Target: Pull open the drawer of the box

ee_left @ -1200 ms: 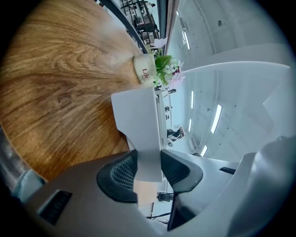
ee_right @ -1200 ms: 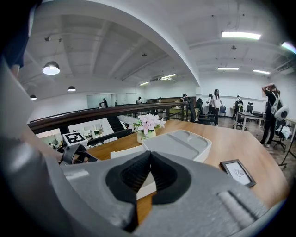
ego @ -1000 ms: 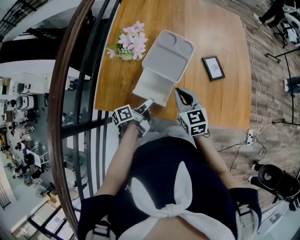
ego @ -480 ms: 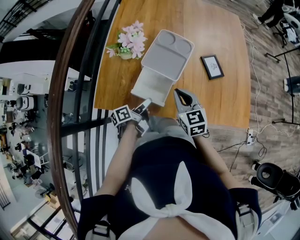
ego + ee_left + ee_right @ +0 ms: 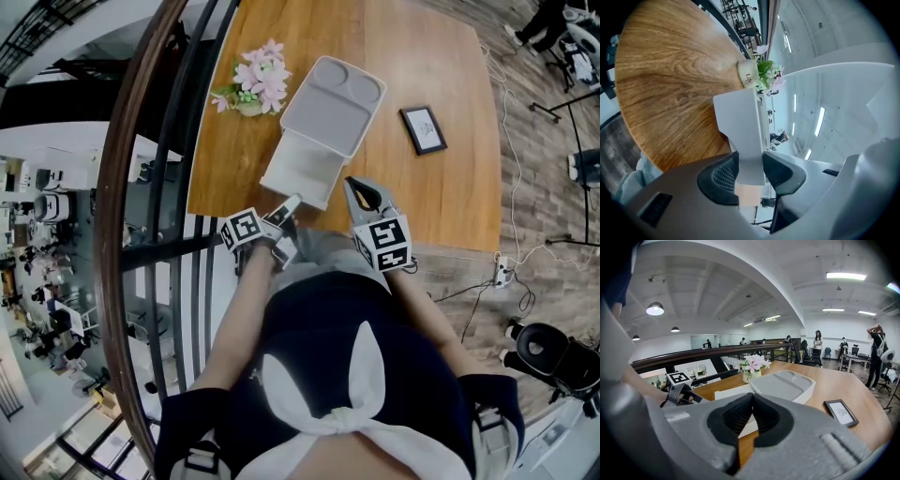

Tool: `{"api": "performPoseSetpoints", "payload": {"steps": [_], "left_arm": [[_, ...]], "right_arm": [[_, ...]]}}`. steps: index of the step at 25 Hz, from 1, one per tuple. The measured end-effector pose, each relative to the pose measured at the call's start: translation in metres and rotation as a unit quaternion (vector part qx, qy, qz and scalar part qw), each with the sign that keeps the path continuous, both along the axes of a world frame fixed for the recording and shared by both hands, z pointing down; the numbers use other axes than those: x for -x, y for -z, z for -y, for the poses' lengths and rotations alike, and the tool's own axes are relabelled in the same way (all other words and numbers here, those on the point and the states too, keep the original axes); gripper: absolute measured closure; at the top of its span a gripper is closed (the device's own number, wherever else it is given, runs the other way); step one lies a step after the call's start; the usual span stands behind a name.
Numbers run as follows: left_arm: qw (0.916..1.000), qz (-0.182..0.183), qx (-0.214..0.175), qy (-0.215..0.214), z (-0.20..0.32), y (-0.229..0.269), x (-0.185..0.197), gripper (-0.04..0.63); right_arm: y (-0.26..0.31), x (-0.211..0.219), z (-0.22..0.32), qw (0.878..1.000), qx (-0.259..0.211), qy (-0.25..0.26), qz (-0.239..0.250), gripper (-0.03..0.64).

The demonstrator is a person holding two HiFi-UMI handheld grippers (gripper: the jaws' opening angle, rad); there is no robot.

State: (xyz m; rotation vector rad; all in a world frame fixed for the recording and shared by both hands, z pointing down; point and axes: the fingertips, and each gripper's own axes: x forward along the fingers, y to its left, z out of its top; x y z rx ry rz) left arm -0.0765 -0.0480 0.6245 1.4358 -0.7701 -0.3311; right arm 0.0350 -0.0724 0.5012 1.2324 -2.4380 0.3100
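Observation:
A flat white box (image 5: 336, 105) lies on the wooden table (image 5: 441, 202), and its drawer (image 5: 298, 172) stands pulled out toward the near edge. My left gripper (image 5: 288, 210) is at the drawer's front. In the left gripper view the left gripper (image 5: 750, 165) has both pads pressed on the drawer's thin white front panel (image 5: 746, 140). My right gripper (image 5: 350, 186) hovers just right of the drawer's front corner. Seen from its own camera, the right gripper (image 5: 751, 400) is shut with nothing in it, looking at the box (image 5: 783, 385) and drawer (image 5: 733, 393).
A small pot of pink flowers (image 5: 258, 82) stands left of the box near the table's left edge. A dark picture frame (image 5: 424, 129) lies to the box's right. A curved railing (image 5: 141, 187) runs along the left, with a drop to a lower floor beyond.
The whole scene has slid slightly up and left in the head view. The left gripper stays clamped on the drawer front, and the right gripper stays shut beside it.

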Motion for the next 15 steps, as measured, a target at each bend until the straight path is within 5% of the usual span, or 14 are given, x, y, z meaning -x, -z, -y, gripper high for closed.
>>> {"api": "performPoseSetpoints", "payload": {"steps": [7, 15], "left_arm": [[0.9992, 0.038, -0.013, -0.006, -0.001, 0.004, 0.001, 0.42], [0.9861, 0.154, -0.059, -0.015, 0.002, 0.024, 0.017, 0.417]], "right_arm": [[0.001, -0.001, -0.006, 1.0, -0.002, 0.004, -0.003, 0.618], [0.002, 0.004, -0.009, 1.0, -0.009, 0.011, -0.005, 0.618]]}}
